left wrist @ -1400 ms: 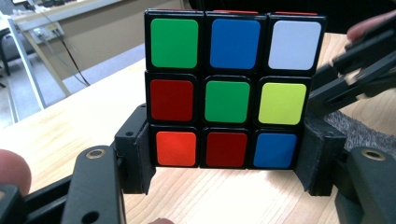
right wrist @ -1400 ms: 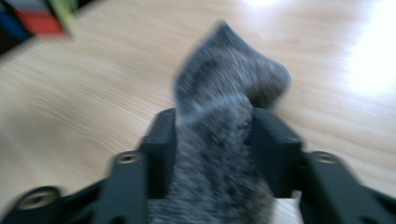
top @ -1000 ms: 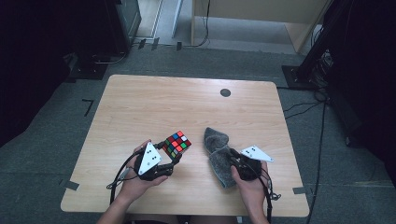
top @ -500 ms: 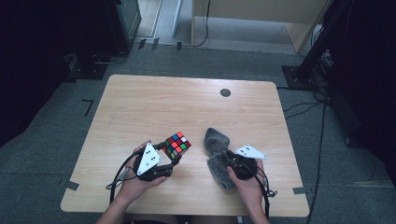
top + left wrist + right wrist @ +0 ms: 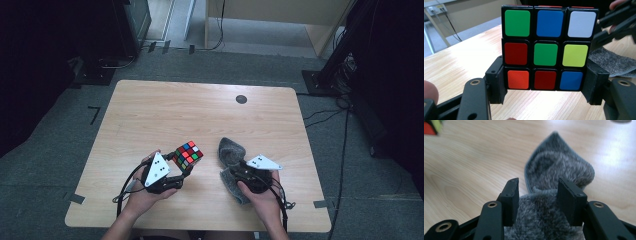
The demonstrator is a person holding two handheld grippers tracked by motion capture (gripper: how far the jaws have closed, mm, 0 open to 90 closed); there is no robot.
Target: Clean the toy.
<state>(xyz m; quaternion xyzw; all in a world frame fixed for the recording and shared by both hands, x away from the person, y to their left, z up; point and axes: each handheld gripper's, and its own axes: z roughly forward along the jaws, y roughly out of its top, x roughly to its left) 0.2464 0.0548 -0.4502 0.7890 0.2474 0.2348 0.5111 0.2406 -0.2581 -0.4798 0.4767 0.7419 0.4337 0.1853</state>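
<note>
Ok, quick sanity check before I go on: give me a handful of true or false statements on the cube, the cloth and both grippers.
1. The left gripper is clamped on the puzzle cube. True.
2. The cube's centre square facing the left gripper view is yellow. False: it is green.
3. The grey cloth lies on the table in front of the right gripper. True.
4. The right gripper's jaws are pressed shut on the cloth. False: they have just been opening and stand apart, with cloth lying between them.
5. The cloth is draped over the cube. False: they lie apart, the cube left of the cloth in the high view.
</note>
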